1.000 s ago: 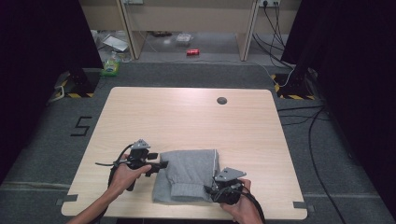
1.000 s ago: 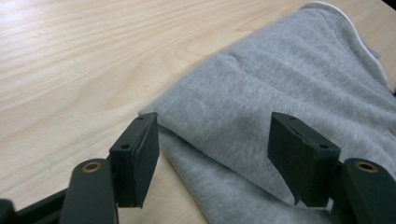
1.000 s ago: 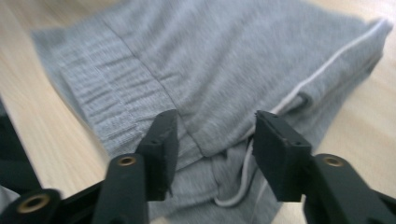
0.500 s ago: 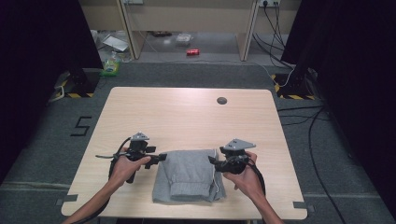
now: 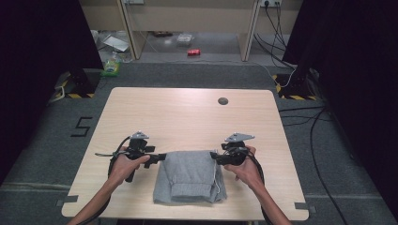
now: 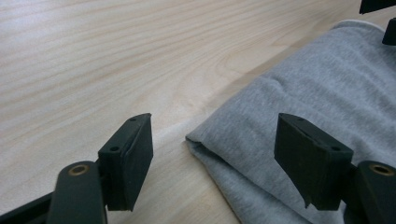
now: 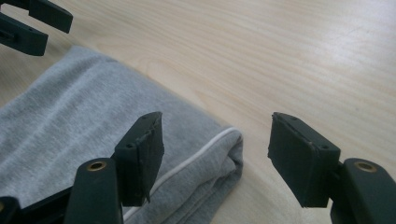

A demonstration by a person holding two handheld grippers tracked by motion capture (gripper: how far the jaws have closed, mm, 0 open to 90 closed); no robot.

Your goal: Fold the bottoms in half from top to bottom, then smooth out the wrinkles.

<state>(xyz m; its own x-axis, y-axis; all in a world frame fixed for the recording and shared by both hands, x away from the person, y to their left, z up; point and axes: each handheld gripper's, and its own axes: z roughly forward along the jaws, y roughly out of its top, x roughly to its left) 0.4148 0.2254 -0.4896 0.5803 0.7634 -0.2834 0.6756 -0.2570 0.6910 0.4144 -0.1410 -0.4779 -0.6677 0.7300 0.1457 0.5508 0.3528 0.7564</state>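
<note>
A folded grey garment [image 5: 190, 176] lies on the wooden table [image 5: 187, 117] near its front edge. My left gripper [image 5: 158, 158] is at the garment's far left corner and my right gripper [image 5: 213, 155] is at its far right corner. In the left gripper view the left gripper [image 6: 214, 140] is open, and the grey fabric [image 6: 322, 84] corner lies in the gap, untouched. In the right gripper view the right gripper [image 7: 215, 133] is open over the garment [image 7: 88, 121] corner, which has a white cord [image 7: 196, 154]. Both pairs of jaws have just been opening.
A dark round grommet [image 5: 223, 101] sits in the table's far right part. On the floor beyond are a red can [image 5: 193, 52], a green bottle [image 5: 111, 65] and cables [image 5: 300, 117] to the right. Bare wood lies beyond the garment.
My right gripper has moved from the garment's near right corner away from the person to its far right corner. The left gripper has hardly moved.
</note>
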